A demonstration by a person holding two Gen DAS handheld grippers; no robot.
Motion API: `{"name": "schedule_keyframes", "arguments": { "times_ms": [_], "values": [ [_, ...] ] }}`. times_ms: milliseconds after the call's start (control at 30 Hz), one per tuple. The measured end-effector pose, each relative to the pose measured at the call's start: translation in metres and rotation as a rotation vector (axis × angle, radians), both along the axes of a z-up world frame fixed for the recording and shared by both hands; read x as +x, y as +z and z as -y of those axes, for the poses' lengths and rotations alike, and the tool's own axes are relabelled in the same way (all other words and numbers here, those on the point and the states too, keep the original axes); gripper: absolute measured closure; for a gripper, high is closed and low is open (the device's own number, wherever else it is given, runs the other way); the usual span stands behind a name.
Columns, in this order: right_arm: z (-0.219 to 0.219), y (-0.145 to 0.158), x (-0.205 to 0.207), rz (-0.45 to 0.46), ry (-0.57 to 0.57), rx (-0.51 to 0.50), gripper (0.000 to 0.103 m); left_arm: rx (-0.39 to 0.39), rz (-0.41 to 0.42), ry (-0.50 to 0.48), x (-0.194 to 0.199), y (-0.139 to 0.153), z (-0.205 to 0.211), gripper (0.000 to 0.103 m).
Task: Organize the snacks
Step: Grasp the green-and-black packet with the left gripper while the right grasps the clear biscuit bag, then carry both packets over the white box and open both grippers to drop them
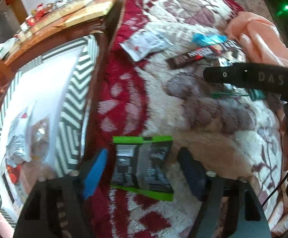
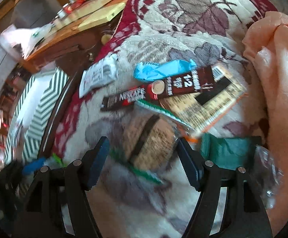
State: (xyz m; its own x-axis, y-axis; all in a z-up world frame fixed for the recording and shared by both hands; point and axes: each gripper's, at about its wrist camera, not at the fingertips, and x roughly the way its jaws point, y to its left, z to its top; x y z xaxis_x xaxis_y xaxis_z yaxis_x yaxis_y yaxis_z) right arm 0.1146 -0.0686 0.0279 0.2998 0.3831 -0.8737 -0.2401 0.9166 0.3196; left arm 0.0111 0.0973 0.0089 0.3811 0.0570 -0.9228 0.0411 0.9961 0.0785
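In the left wrist view my left gripper (image 1: 144, 168) is open around a black snack packet with lime-green ends (image 1: 142, 164) lying on the floral blanket (image 1: 183, 19); the fingers stand apart from it on both sides. In the right wrist view my right gripper (image 2: 142, 160) is open over a clear cookie packet with green-striped ends (image 2: 150, 136). Behind it lie a brown Nescafé stick (image 2: 157, 89), a blue wrapper (image 2: 161, 70), a beige flat packet (image 2: 209, 107) and a white packet (image 2: 98, 77). The right gripper also shows in the left wrist view (image 1: 243, 77).
A peach cloth (image 2: 278, 91) is bunched at the right. A teal packet (image 2: 227, 150) lies by the right finger. A green-and-white striped box (image 1: 72, 91) holding bagged snacks stands left of the bed. A wooden table (image 1: 64, 23) with jars is behind it.
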Motion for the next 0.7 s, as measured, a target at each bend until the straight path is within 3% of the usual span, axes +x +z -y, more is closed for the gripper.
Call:
{"name": "schedule_keyframes", "arguments": {
  "times_ms": [33,67,100,133,400,700],
  "values": [
    [-0.005,-0.001,0.001,0.013,0.014,-0.009,0.033,0.000,0.009,0.012,0.000,0.002,-0.004,0.052],
    [-0.007,-0.002,0.002,0.024,0.025,-0.027,0.039,-0.011,0.017,0.020,0.000,0.004,-0.008,0.055],
    [-0.007,-0.005,0.002,0.031,0.034,-0.059,0.052,-0.044,0.021,0.021,-0.001,0.007,-0.012,0.056],
    [-0.005,-0.005,0.002,0.036,0.040,-0.063,0.053,-0.072,0.020,0.025,-0.002,0.009,-0.016,0.058],
    [0.021,0.017,-0.020,0.064,0.094,-0.020,0.055,-0.182,0.051,0.035,-0.023,0.024,-0.025,0.059],
    [0.022,0.038,-0.044,0.080,0.130,0.035,0.055,-0.165,0.118,0.059,-0.039,0.052,-0.032,0.059]
  ]
}}
